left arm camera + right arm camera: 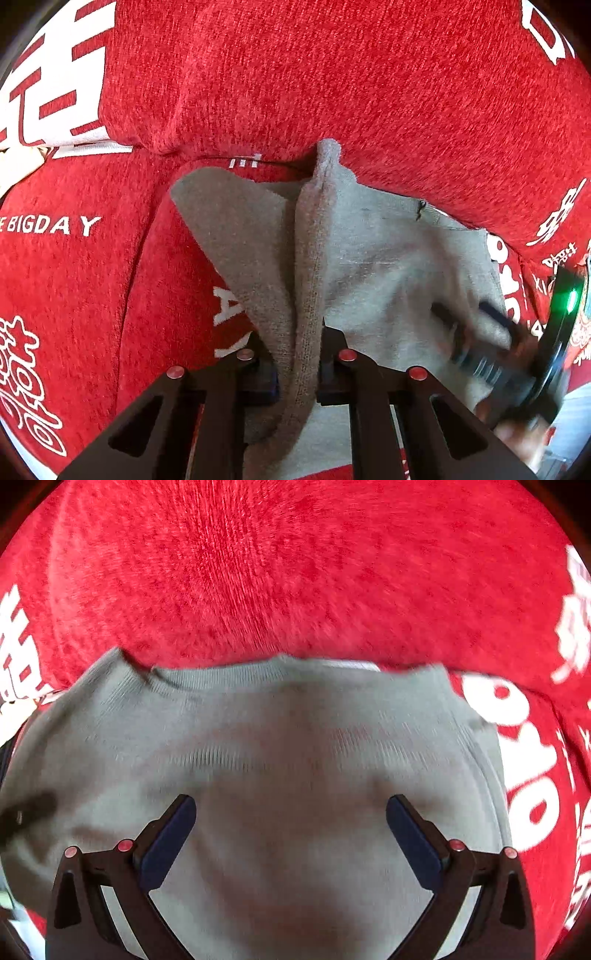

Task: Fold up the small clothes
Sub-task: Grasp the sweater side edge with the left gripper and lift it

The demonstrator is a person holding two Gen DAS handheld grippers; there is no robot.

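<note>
Between the pinched-together black fingers of the left gripper [297, 363], a ribbed hem of the small grey knitted garment [369, 266] is clamped, the cloth rising from the jaws as a raised ridge that runs away toward the seam of the red plush sofa cover with white lettering [332, 74]. To the right of that ridge the right gripper [291, 814] hovers over the garment's flat middle with its blue-padded fingers [168, 836] spread wide and nothing between them; whether the tips touch the knit I cannot tell. The garment lies on the sofa seat, its far edge with the ribbed band tucked against the backrest cushion. By my reading the folding is at an early stage: one edge is gathered and lifted, but no finished fold shows, and carrying the edge across and flattening it remain. Much is unclear: the right-wrist view is smeared by motion, the near part of the garment is cut off behind both grippers, and its full outline and kind cannot be made out.
</note>
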